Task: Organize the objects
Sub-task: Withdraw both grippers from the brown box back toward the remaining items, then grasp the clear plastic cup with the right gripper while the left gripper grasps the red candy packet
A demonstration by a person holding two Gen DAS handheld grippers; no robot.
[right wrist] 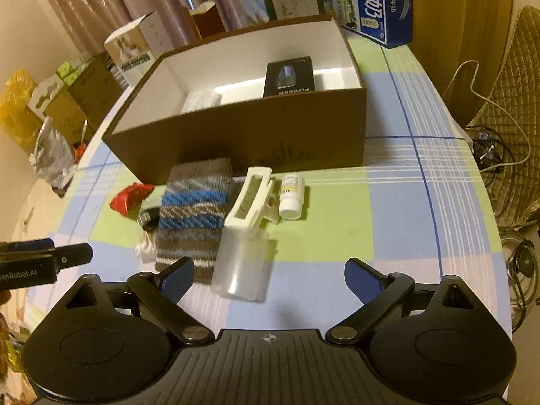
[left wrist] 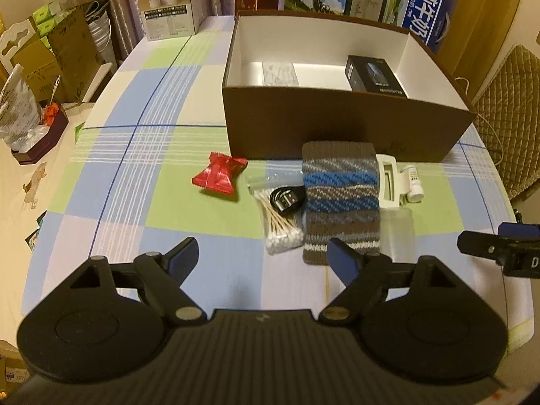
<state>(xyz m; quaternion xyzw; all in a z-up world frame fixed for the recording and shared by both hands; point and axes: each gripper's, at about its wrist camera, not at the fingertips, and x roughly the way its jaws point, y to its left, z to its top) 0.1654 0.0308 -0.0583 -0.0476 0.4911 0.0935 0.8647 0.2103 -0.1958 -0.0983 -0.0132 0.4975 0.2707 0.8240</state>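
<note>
A brown box (left wrist: 337,128) (right wrist: 236,135) with a white inside stands on the checked tablecloth; in it lie a black carton (left wrist: 373,74) (right wrist: 289,79) and a pale packet (left wrist: 280,73). In front of it lie a red wrapper (left wrist: 219,177) (right wrist: 130,195), a bag of cotton swabs (left wrist: 280,226), a black round item (left wrist: 287,199), a striped knitted pouch (left wrist: 341,199) (right wrist: 195,216), a white hair clip (left wrist: 391,182) (right wrist: 249,199), a small white bottle (left wrist: 413,182) (right wrist: 292,195) and a clear plastic case (left wrist: 400,233) (right wrist: 243,266). My left gripper (left wrist: 266,258) hangs open over the cloth just before the swabs and the pouch. My right gripper (right wrist: 270,276) is open just before the clear case.
Cartons (left wrist: 168,6) and a blue milk box (left wrist: 428,13) (right wrist: 381,3) stand behind the brown box. The table's left edge borders bags and boxes (left wrist: 33,77). A quilted chair (left wrist: 506,101) and cables (right wrist: 489,148) lie to the right. Bare cloth lies right of the bottle.
</note>
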